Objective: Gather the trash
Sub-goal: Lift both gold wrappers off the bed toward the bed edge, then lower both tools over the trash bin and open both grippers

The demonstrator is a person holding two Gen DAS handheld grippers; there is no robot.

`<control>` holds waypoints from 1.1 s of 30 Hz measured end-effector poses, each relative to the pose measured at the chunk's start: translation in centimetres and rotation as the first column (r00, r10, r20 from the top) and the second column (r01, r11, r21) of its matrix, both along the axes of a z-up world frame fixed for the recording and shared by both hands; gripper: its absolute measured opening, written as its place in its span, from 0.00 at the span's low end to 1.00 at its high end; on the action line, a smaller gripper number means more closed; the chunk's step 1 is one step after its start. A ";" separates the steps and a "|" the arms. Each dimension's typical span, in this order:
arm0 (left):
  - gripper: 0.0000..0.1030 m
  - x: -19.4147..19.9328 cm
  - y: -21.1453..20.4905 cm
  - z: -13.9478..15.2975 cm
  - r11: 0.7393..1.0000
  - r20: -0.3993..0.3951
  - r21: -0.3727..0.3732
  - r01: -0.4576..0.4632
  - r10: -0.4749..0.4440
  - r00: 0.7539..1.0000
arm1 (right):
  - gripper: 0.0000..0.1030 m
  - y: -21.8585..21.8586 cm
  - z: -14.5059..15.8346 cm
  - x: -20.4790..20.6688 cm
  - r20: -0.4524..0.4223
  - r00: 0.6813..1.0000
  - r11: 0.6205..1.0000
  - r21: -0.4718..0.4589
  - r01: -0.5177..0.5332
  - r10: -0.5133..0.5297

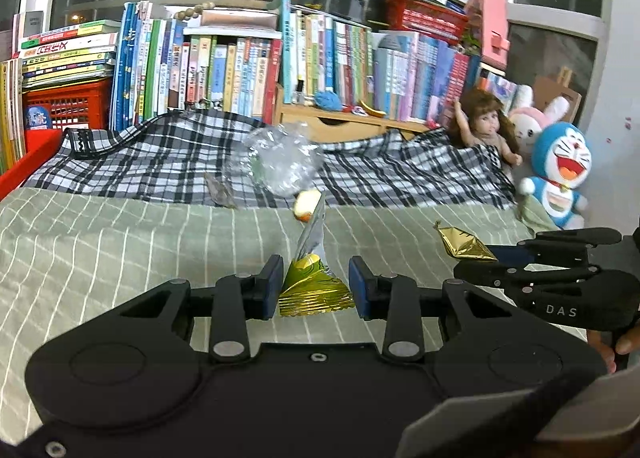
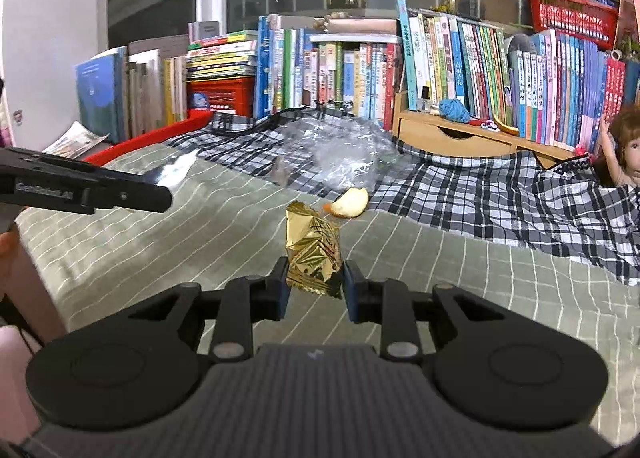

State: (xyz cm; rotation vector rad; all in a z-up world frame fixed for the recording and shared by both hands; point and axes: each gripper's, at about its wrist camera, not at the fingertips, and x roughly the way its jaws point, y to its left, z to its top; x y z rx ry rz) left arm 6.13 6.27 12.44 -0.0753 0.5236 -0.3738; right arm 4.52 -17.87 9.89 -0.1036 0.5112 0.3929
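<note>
My left gripper [image 1: 316, 284] is shut on a green, gold and silver snack wrapper [image 1: 310, 254], which stands upright between the blue pads. Seen from the right wrist, the same gripper [image 2: 166, 194] hovers above the bed with the silver wrapper [image 2: 174, 174] sticking out of it. My right gripper [image 2: 314, 288] is shut on a crumpled gold foil wrapper [image 2: 312, 250]; in the left wrist view that gripper [image 1: 496, 254] holds the gold wrapper [image 1: 464, 244] at its tips. On the bed beyond lie a fruit slice [image 2: 352, 202], a crumpled clear plastic bag [image 2: 344, 154] and a small dark wrapper [image 2: 280, 174].
The green striped sheet [image 1: 120, 242] covers the bed, with a black-and-white plaid blanket [image 1: 160, 154] behind it. Books [image 1: 240, 70], a red crate [image 1: 68, 106] and a wooden drawer shelf [image 2: 460, 134] line the back. A doll [image 1: 484, 126] and plush toys [image 1: 560, 174] sit at the right.
</note>
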 end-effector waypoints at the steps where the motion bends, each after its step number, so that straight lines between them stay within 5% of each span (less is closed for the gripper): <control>1: 0.33 -0.7 -0.1 0.0 1.000 -0.001 -0.003 0.005 -0.005 1.000 | 0.33 0.0 0.2 -0.6 0.000 1.000 1.000 0.004 -0.004 0.004; 11: 0.33 -5.8 -0.2 -0.5 0.999 -0.035 -0.046 0.020 -0.022 0.999 | 0.38 -0.2 0.7 -6.6 0.005 0.999 0.999 0.004 -0.047 0.047; 22: 0.33 -12.0 0.0 -1.0 0.999 -0.032 -0.013 0.036 -0.037 0.999 | 0.33 0.7 -0.1 -11.9 -0.034 0.990 0.990 0.037 -0.135 0.136; 33: 0.33 -17.6 -0.3 -5.1 0.998 -0.108 0.012 0.068 -0.066 0.992 | 0.33 1.3 -4.7 -15.2 -0.193 0.964 0.984 0.029 -0.178 0.180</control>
